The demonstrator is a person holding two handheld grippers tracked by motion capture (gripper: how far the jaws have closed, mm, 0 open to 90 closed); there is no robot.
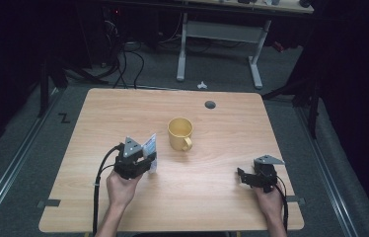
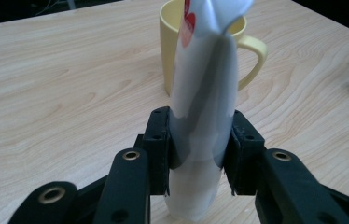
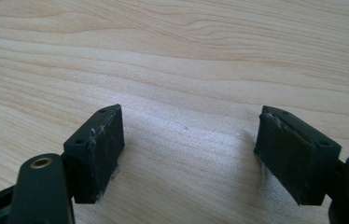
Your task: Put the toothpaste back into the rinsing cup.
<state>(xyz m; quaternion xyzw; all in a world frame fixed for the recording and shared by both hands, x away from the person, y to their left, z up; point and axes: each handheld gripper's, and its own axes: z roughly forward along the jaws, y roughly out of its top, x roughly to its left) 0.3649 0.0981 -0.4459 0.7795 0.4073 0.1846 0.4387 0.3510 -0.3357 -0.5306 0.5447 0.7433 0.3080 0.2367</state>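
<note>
Clamping sachet [image 2: 203, 93] mid-body, left gripper [image 2: 199, 149] just short of yellow mug [image 1: 180, 133]. Right gripper [image 3: 189, 154] spread wide, empty, low over table [image 1: 212, 197]. Sachet probably light, soft, crushable; best pinched flat across middle, gently.

In the left gripper view the white packet [image 2: 205, 93] runs off the top edge, its red print partly cut and unreadable, perhaps a logo. It hides the middle of the yellow mug [image 2: 172, 51] behind it.
</note>
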